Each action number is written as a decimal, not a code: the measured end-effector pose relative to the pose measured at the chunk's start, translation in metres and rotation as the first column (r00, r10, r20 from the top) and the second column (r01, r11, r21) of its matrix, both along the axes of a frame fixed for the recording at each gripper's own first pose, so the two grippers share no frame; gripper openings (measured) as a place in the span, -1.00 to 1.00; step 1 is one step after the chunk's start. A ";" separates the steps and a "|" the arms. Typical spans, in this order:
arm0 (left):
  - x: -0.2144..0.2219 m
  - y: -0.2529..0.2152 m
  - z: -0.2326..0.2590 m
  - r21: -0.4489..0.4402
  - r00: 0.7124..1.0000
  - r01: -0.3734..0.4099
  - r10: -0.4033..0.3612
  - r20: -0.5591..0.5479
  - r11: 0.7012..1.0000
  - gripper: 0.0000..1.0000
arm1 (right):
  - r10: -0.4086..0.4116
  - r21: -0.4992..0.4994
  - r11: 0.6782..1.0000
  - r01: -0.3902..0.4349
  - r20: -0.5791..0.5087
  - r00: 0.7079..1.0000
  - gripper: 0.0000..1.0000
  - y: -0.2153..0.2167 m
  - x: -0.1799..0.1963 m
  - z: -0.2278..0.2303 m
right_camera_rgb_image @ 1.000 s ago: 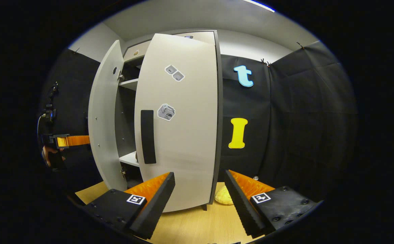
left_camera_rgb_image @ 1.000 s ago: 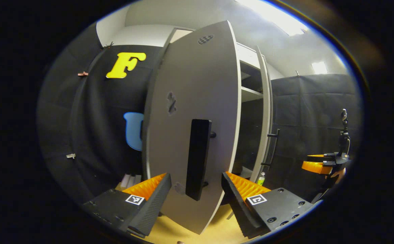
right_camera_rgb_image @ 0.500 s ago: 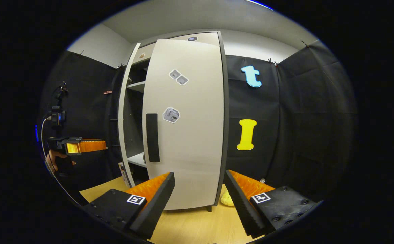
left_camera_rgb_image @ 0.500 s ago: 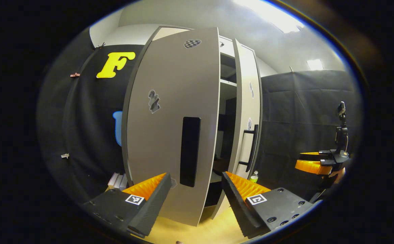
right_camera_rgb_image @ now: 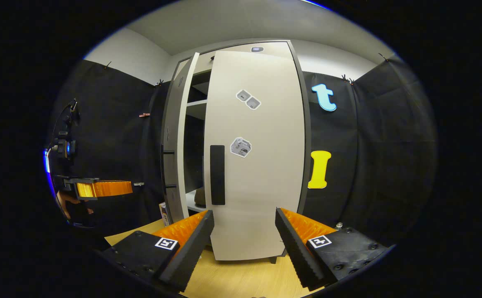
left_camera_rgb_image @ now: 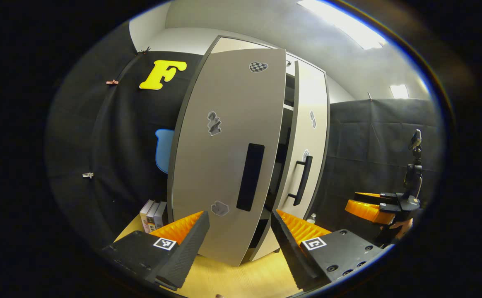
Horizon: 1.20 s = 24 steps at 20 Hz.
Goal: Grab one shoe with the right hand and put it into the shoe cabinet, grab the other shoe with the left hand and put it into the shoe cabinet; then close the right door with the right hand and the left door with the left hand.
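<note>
The tall grey shoe cabinet point(left_camera_rgb_image: 220, 124) stands ahead on a wooden floor. In the left gripper view its left door point(left_camera_rgb_image: 224, 165), with a black handle point(left_camera_rgb_image: 250, 177), is almost shut, and a narrow dark gap separates it from the right door point(left_camera_rgb_image: 310, 136). My left gripper point(left_camera_rgb_image: 240, 244) is open and empty just short of that handle. In the right gripper view the right door point(right_camera_rgb_image: 261, 174) faces me, slightly ajar. A shoe point(right_camera_rgb_image: 200, 197) lies on a shelf in the gap. My right gripper point(right_camera_rgb_image: 244, 244) is open and empty.
Several books point(left_camera_rgb_image: 153, 213) lean by the cabinet's left side, and a small bottle point(left_camera_rgb_image: 312, 217) stands at its right. The other gripper point(left_camera_rgb_image: 373, 207) and a hand sit far right in the left gripper view. The left gripper point(right_camera_rgb_image: 100, 188) shows at far left in the right gripper view.
Both doors have swung inward and the gap between them has narrowed to a slit. Both grippers stay open and have drawn back a little from the doors.
</note>
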<state>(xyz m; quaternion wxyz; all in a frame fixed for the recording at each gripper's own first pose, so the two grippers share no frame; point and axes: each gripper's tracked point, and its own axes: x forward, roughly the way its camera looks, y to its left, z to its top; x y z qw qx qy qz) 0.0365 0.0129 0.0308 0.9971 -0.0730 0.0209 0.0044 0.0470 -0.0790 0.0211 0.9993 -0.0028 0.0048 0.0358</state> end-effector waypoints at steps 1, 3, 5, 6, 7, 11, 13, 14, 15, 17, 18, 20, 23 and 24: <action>-0.002 0.000 -0.001 0.007 1.000 -0.005 0.005 -0.003 1.000 0.89 | 0.006 0.000 1.000 -0.006 -0.001 1.000 0.96 0.005 -0.003 -0.001; -0.004 0.001 -0.002 0.027 1.000 -0.008 0.009 -0.013 1.000 0.89 | 0.018 0.022 1.000 -0.018 -0.003 1.000 0.96 0.016 -0.005 -0.002; -0.004 0.000 -0.003 0.041 1.000 -0.005 0.006 -0.020 0.999 0.89 | 0.007 0.041 0.999 -0.007 0.001 1.000 0.96 0.017 -0.008 -0.001; -0.003 0.000 -0.003 0.043 1.000 -0.002 0.003 -0.023 0.999 0.89 | -0.003 0.049 0.999 0.002 0.005 1.000 0.96 0.016 -0.010 0.000; -0.004 0.000 -0.004 0.044 1.000 0.000 0.001 -0.025 0.999 0.89 | -0.014 0.060 0.998 0.014 0.008 1.000 0.96 0.014 -0.012 0.000; -0.005 0.000 -0.006 0.056 0.999 0.002 0.000 -0.036 0.998 0.89 | -0.045 0.108 0.993 0.042 0.027 0.999 0.96 0.010 -0.018 0.003; -0.005 0.000 -0.006 0.054 0.999 0.001 0.001 -0.033 0.999 0.89 | -0.061 0.100 0.993 0.058 0.026 0.998 0.96 0.005 -0.019 0.003; -0.005 0.000 -0.006 0.053 0.999 0.000 0.001 -0.032 0.999 0.89 | -0.064 0.101 0.993 0.061 0.023 0.998 0.96 0.004 -0.019 0.002; -0.005 0.000 -0.006 0.054 1.000 -0.001 0.002 -0.030 0.999 0.89 | -0.066 0.103 0.993 0.063 0.021 0.998 0.96 0.004 -0.019 0.001; -0.004 -0.001 -0.006 0.056 1.000 0.005 -0.004 -0.023 0.998 0.96 | -0.067 0.095 0.993 0.064 0.023 0.998 0.94 0.002 -0.020 0.001; -0.005 -0.001 -0.005 0.057 1.000 0.010 -0.009 -0.020 0.998 0.96 | -0.068 0.088 0.994 0.065 0.028 0.997 0.94 0.002 -0.021 0.002; -0.004 -0.001 -0.005 0.060 1.000 0.014 -0.013 -0.018 0.998 0.89 | -0.062 0.083 0.995 0.059 0.032 0.998 0.94 0.002 -0.021 0.003; -0.002 -0.002 -0.006 0.062 1.000 0.010 -0.009 -0.020 0.998 0.89 | -0.056 0.081 0.995 0.053 0.032 0.998 0.94 0.002 -0.018 0.002; -0.002 -0.002 -0.005 0.061 1.000 0.009 -0.008 -0.020 0.998 0.89 | -0.055 0.079 0.995 0.053 0.031 0.998 0.94 0.002 -0.017 0.001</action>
